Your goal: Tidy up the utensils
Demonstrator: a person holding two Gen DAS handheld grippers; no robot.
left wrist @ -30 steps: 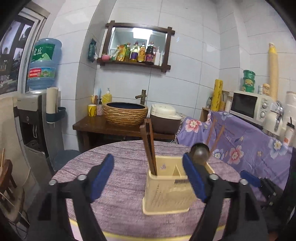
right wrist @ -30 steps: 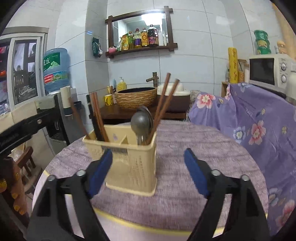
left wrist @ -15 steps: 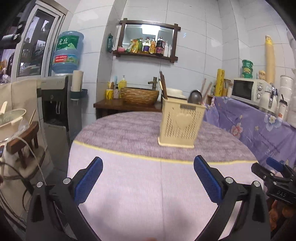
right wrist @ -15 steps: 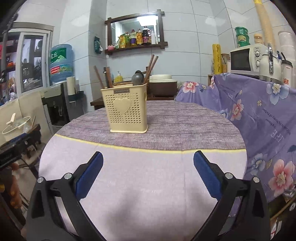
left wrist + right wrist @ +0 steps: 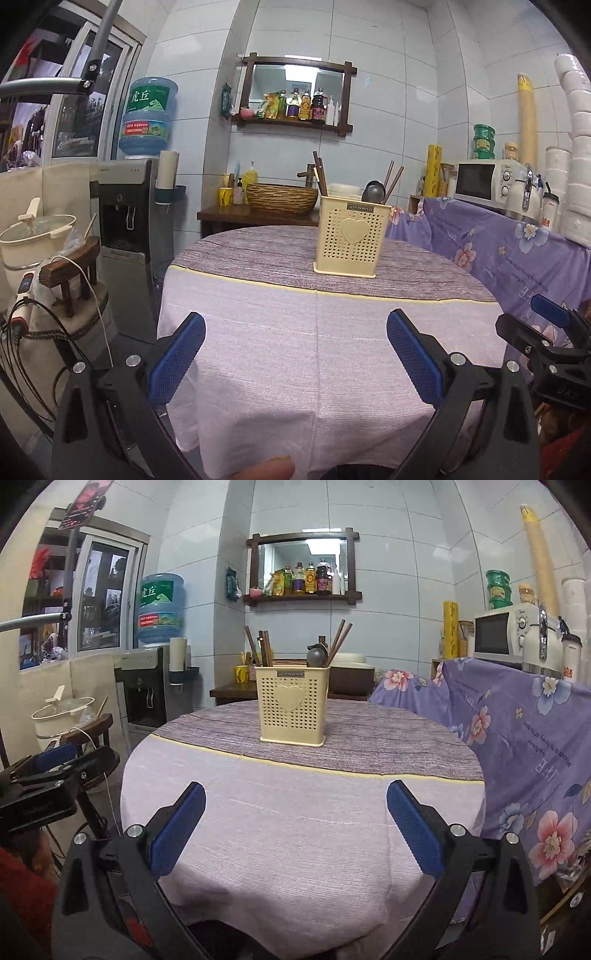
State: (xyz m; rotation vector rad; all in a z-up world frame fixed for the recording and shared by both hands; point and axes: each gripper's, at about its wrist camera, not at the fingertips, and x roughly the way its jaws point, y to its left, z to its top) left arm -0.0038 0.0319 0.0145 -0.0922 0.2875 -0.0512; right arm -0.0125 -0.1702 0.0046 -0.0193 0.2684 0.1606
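A cream perforated utensil holder (image 5: 349,238) with a heart on its front stands on the far part of the round table (image 5: 325,332); it also shows in the right wrist view (image 5: 291,705). Brown chopsticks (image 5: 264,648) stand in its left side. A dark metal spoon (image 5: 317,655) and more chopsticks (image 5: 338,637) stand in its right side. My left gripper (image 5: 295,354) is open and empty, well back from the holder, over the table's near edge. My right gripper (image 5: 295,830) is open and empty, likewise back from the holder.
The table has a lilac and purple cloth (image 5: 303,819). A flowered purple cover (image 5: 524,738) drapes a counter at right with a microwave (image 5: 502,635). A water dispenser (image 5: 125,221) and a pot on a stool (image 5: 37,236) stand at left. A sink stand (image 5: 258,214) is behind.
Both grippers have pulled back from right at the holder to the table's near edge. The holder looks smaller and farther. Both stay open and empty.
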